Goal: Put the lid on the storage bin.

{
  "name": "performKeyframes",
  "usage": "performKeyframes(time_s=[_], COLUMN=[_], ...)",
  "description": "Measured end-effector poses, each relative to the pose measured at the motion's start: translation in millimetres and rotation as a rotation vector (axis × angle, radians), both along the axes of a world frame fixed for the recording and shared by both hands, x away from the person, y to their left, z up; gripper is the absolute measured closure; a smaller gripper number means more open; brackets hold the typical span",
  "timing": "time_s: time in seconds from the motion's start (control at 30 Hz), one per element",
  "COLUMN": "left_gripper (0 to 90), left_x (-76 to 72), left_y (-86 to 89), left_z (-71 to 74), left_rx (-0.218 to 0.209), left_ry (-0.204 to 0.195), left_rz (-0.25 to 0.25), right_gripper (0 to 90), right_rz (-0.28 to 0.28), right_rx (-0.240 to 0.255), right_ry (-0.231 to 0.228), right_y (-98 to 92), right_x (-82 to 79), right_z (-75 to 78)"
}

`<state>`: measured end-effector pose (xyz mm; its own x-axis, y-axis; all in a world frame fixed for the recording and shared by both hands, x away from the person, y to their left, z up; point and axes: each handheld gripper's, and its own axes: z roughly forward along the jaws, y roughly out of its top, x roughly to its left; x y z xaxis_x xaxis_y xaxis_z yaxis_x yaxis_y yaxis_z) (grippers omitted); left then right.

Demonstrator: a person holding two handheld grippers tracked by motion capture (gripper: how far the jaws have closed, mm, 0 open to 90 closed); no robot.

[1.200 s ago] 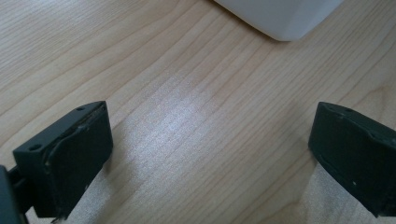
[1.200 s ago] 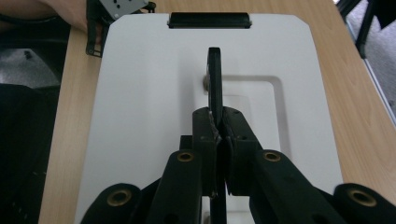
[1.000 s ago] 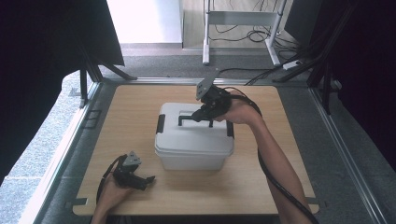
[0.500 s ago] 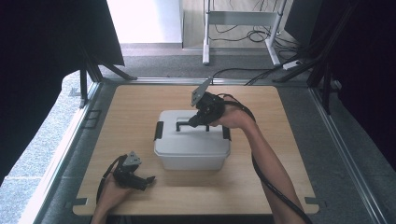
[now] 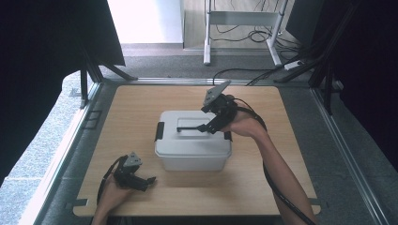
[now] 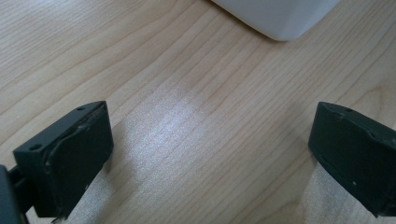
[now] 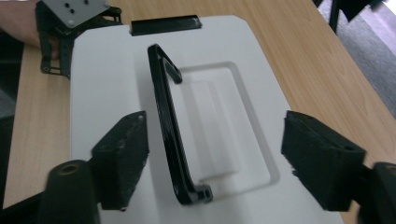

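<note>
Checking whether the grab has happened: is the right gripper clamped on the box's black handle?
No, the right gripper has open jaws; the handle stands between them, unpressed.

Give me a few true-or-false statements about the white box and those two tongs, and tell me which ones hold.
1. The white box stands on the wooden table with its lid on. True.
2. The black handle lies flat in its recess. False: it stands raised above the lid.
3. The right tongs are clamped shut on the handle. False: their jaws have just been opening and now stand wide apart, with the handle between them near one pad, untouched as far as the right gripper view shows.
4. The left tongs are open over bare wood, holding nothing. True.
5. The left tongs rest on top of the lid. False: they sit on the table, near the box's front left corner.
</note>
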<state>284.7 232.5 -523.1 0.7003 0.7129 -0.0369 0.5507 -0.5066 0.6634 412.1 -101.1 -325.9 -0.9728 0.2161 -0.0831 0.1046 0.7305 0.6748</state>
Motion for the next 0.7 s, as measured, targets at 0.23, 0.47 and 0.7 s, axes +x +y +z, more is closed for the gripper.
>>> performKeyframes(time_s=[0.23, 0.47, 0.7], left_gripper=[0.0, 0.0, 0.0], left_x=[0.1, 0.3, 0.3], left_y=[0.1, 0.0, 0.2], left_z=[0.1, -0.1, 0.0], left_rx=[0.001, -0.001, 0.0], left_ry=[0.0, -0.004, -0.002], left_rz=[0.001, 0.008, 0.012], right_gripper=[13.6, 12.3, 8.3], right_rz=[-0.127, -0.236, -0.332], right_rx=[0.046, 0.078, 0.087], right_ry=[0.009, 0.003, 0.001], right_y=[-30.9, -63.3, -93.7], right_x=[-10.5, -24.0, -36.7], right_z=[-4.1, -5.7, -7.5])
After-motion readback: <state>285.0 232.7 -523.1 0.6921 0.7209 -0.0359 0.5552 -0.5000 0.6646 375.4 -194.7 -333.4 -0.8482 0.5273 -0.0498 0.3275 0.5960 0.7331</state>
